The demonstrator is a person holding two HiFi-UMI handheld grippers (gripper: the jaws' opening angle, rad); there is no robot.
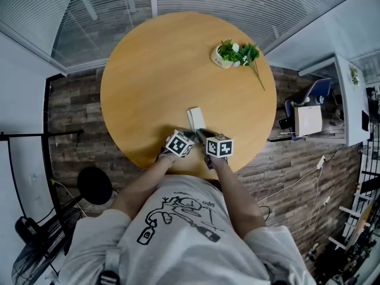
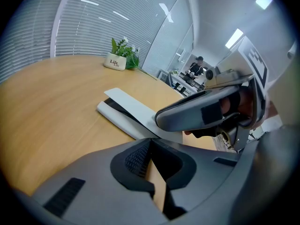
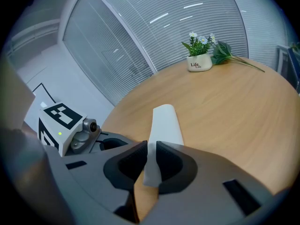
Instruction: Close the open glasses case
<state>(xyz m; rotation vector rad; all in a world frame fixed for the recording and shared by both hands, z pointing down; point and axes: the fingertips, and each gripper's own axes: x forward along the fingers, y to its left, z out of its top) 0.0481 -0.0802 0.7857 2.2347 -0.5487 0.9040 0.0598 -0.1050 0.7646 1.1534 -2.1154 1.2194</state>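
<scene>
Item: white, oblong, hard-shelled glasses case [image 1: 195, 118], lying open on a round, light-brown wooden table [image 1: 148, 64] directly ahead of both sets of jaws. In the left gripper view its thin white lid [image 2: 131, 102] stands raised at a shallow angle over the white base, with dark lining showing in the wedge between. Right gripper [image 3: 151, 146]: jaws drawn in on the near end of that lid, the white flap pinched edge-on between the two dark pads, its length running away beyond the tips. Left gripper [image 2: 150, 142]: jaws brought together at the tips, nothing between them, only bare wood showing in the gap; the case lies just ahead of them and slightly to the right, apparently untouched. Step in hand, as judged: lowering the lid onto the base. Recommended handling: swing the lid about its hinge line rather than press it flat; use a light pinch so the shell does not skid; bring the idle left jaws against the base to steady it; release only when lid edge meets base edge along the whole length. Not determined: the hinge, any clasp or magnet, and whether spectacles lie inside; the near end of the case is covered by the grippers in the head view. Also present: small white ceramic pot of green artificial plant [image 3: 198, 62], well beyond the jaws.
</scene>
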